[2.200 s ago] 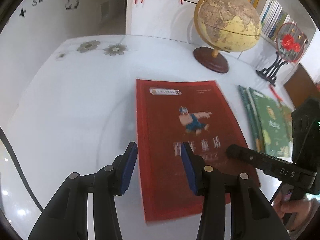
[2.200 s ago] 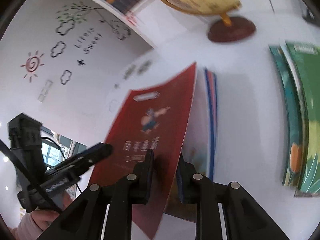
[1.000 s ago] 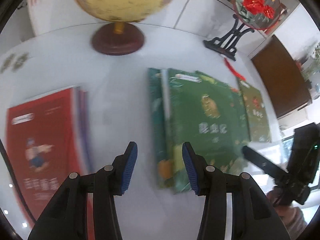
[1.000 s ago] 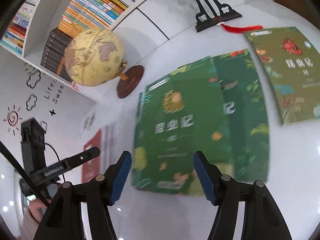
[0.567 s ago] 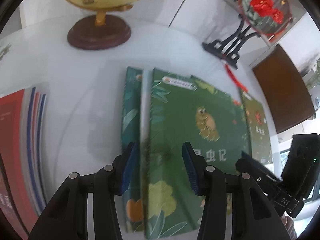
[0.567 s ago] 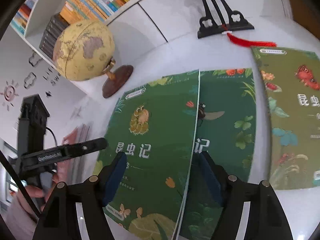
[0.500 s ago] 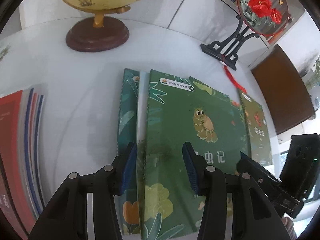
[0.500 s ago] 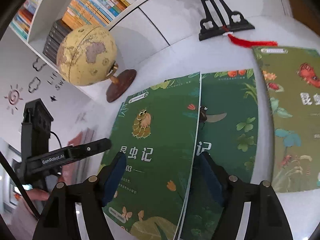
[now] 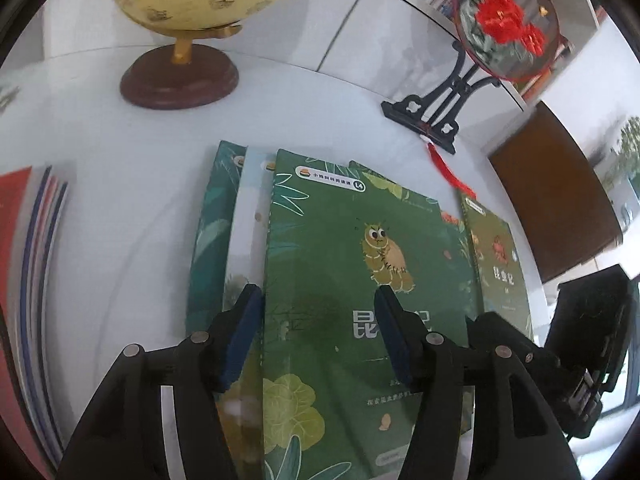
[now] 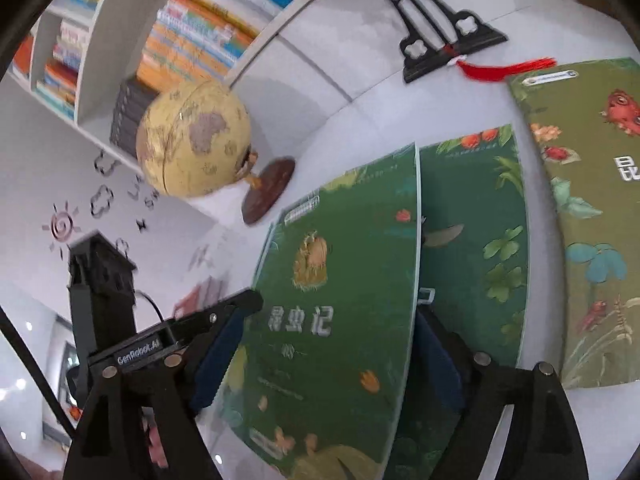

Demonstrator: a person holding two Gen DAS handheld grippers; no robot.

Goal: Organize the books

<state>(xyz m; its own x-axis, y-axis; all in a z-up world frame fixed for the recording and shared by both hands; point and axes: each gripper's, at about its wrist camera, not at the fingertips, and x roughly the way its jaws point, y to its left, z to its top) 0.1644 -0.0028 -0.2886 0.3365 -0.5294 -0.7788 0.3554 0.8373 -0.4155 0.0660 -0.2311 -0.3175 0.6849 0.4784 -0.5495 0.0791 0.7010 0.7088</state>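
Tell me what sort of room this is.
Probably a home study or reading room: a bookshelf packed with books, a globe on the white table, and picture books laid out.

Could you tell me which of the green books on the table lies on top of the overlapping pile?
The green book with the caterpillar cover: its whole cover shows, overlapping the teal book and the clover-cover book; the olive book lies apart.

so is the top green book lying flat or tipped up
Tipped up: the top green book rises on its right edge above the book beneath.
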